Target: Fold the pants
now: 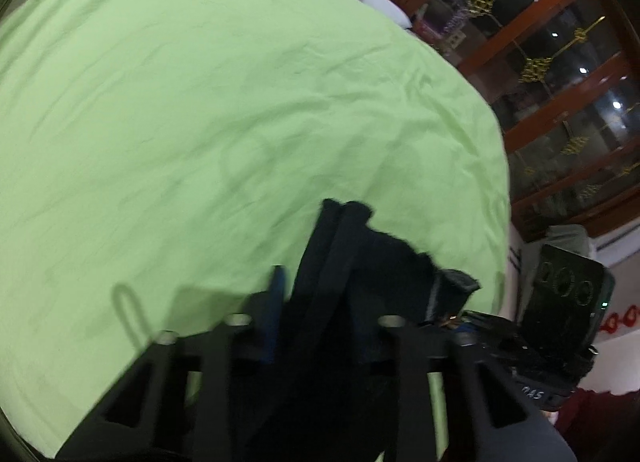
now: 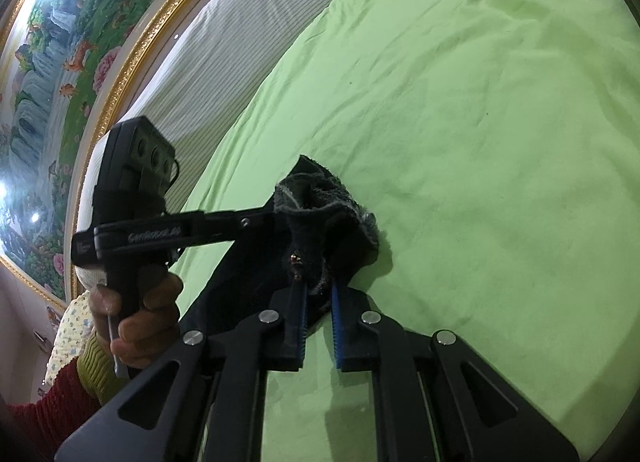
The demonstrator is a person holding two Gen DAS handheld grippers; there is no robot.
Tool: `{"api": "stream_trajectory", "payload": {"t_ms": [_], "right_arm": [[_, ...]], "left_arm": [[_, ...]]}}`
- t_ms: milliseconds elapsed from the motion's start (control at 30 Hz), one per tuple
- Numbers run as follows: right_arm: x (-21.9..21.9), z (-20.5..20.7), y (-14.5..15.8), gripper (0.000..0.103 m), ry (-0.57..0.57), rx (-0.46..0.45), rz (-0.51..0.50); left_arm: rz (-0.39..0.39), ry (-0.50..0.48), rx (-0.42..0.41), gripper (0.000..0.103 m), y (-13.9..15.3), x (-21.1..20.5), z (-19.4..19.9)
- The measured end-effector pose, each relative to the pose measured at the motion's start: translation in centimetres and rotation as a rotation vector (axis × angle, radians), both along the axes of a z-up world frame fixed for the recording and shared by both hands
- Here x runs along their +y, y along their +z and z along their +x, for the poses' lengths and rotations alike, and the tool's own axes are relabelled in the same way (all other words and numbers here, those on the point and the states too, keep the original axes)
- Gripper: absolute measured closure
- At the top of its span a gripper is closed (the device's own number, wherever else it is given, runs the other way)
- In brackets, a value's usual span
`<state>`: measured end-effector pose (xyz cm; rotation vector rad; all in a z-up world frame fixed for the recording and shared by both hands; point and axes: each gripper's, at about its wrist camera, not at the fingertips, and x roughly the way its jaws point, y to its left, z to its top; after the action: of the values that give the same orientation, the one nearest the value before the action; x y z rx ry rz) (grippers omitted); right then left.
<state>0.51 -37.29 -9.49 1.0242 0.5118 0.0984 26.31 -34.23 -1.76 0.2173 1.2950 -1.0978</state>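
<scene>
The bed, under a light green sheet, fills most of both views and is bare across its whole middle; nothing lies spread or folded on it. The pants, dark and bunched, are in the lower centre of the right wrist frame and the lower centre of the left wrist frame, gathered into a crumpled wad between the two tools, not laid flat. The left gripper comes in from the left of the right wrist view, its tip buried in the cloth, and in its own view the fabric fills the space between the jaws, so it appears clamped on the pants. The right gripper has its blue-padded jaws drawn close together with a fold of the dark cloth pinched between them. In the lower left of the right wrist frame a hand grips the left tool's handle. As I judge it, the folding proper has hardly begun: the garment is only held up in a bunch, and spreading it out, aligning the legs and making every fold remain to be done.
</scene>
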Motion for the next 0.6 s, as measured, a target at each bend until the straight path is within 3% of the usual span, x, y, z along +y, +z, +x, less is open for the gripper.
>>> {"api": "stream_trajectory", "payload": {"t_ms": [233, 600], "right_arm": [[0.2, -0.2, 1.2, 0.092, 0.018, -0.033, -0.041], [2.4, -0.7, 7.4, 0.092, 0.139, -0.242, -0.105]], "left_arm": [[-0.075, 0.020, -0.047, 0.092, 2.2, 1.6, -1.1], [-0.240, 0.123, -0.094, 0.093, 9.0, 9.0, -2.8]]}}
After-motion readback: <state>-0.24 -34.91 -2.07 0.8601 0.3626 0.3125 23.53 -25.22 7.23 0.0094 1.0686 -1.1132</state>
